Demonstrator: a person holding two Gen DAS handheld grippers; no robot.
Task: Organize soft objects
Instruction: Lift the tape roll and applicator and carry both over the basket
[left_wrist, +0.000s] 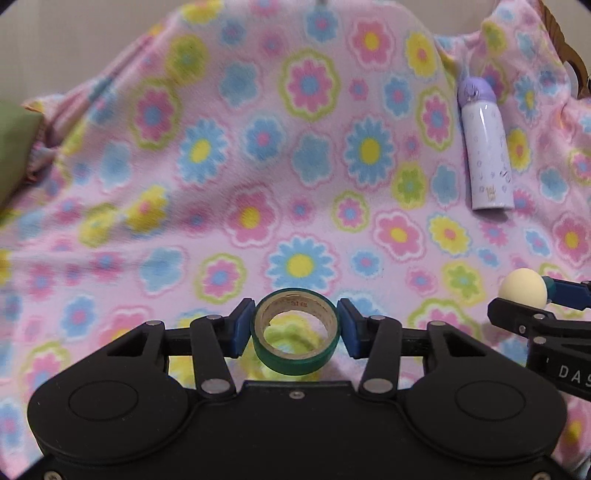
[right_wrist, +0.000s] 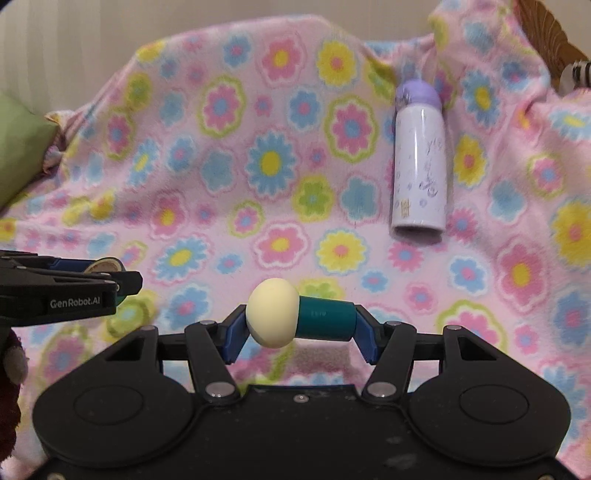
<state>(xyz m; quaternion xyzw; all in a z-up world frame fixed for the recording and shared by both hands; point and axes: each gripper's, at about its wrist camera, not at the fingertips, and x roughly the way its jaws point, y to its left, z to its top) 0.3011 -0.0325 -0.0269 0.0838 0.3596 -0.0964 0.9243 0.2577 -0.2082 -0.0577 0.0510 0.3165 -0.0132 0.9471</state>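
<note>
My left gripper (left_wrist: 294, 330) is shut on a green roll of tape (left_wrist: 294, 347), held just above the pink flowered blanket (left_wrist: 258, 177). My right gripper (right_wrist: 299, 325) is shut on a toy mushroom (right_wrist: 295, 317) with a cream cap and a teal stem, gripped end to end and lifted off the blanket (right_wrist: 221, 184). In the left wrist view the mushroom's cap (left_wrist: 522, 288) shows at the right edge in the right gripper. In the right wrist view the left gripper (right_wrist: 110, 275) with the tape roll (right_wrist: 105, 265) shows at the left edge.
A white bottle with a lilac cap (left_wrist: 485, 147) (right_wrist: 419, 166) lies on the blanket at the back right. A green cushion (left_wrist: 14, 147) (right_wrist: 22, 147) sits at the left edge. Wicker (right_wrist: 546, 33) shows at the top right, a dark red plush thing (right_wrist: 9, 387) at the lower left.
</note>
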